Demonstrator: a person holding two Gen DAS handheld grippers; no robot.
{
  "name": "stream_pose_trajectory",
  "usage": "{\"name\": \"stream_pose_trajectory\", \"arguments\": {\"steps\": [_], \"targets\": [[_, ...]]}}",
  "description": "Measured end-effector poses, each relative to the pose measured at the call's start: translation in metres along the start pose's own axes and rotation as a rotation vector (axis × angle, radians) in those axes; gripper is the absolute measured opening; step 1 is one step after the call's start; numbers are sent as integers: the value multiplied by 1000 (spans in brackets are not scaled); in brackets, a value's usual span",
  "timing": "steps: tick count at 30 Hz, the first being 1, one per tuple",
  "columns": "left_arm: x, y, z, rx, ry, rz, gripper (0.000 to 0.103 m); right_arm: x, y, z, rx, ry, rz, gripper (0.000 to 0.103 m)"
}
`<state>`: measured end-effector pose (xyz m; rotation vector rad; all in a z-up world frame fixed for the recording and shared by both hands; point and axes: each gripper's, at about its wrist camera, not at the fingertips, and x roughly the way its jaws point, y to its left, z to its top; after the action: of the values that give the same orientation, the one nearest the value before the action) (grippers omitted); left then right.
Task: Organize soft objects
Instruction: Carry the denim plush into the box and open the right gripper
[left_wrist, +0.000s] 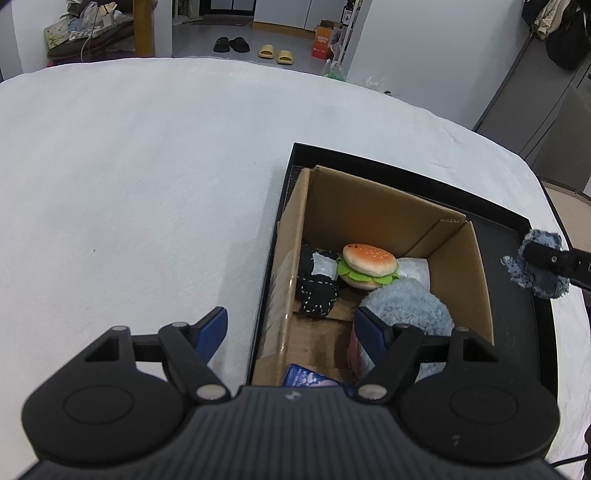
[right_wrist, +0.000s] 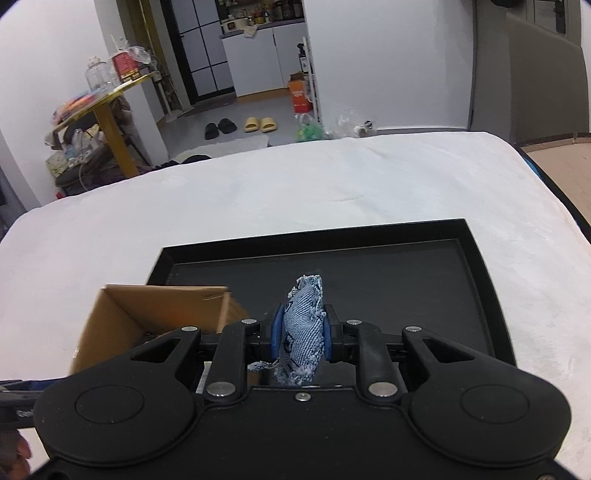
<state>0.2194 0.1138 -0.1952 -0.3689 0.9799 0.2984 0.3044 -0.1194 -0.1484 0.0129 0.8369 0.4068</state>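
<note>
A cardboard box (left_wrist: 295, 236) stands in the left part of a black tray (left_wrist: 524, 317) on a white cloth. Inside the box lie a plush hamburger (left_wrist: 369, 264), a black stitched soft piece (left_wrist: 317, 291), a fluffy light-blue item (left_wrist: 410, 310) and a blue packet (left_wrist: 310, 378). My left gripper (left_wrist: 291, 334) is open, its jaws astride the box's left wall. My right gripper (right_wrist: 300, 334) is shut on a frayed denim pouch (right_wrist: 304, 325) and holds it above the tray (right_wrist: 491, 288). The pouch also shows in the left wrist view (left_wrist: 535, 275), right of the box (right_wrist: 155, 306).
The white cloth (left_wrist: 129, 184) covers the table around the tray. Beyond the far edge are slippers (left_wrist: 275, 53), an orange box (left_wrist: 321, 42) and a cluttered side table (right_wrist: 99, 110). A dark cabinet (left_wrist: 546, 107) stands to the right.
</note>
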Motion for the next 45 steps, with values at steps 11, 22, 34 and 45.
{"name": "stream_pose_trajectory", "arguments": {"steps": [11,22,34,45], "targets": [[-3,18,-9,-6,26,-55,66,-6,46,-3,-25,7,61,22],[1,39,-22,-58,100,-157,23,-7,91,-15,-53,38,120,22],[5,49,-28,-112,108,-195,23,-3,120,-25,-61,65,159,22],[2,59,-26,-131,111,-204,23,11,122,-30,4,104,201,40]]}}
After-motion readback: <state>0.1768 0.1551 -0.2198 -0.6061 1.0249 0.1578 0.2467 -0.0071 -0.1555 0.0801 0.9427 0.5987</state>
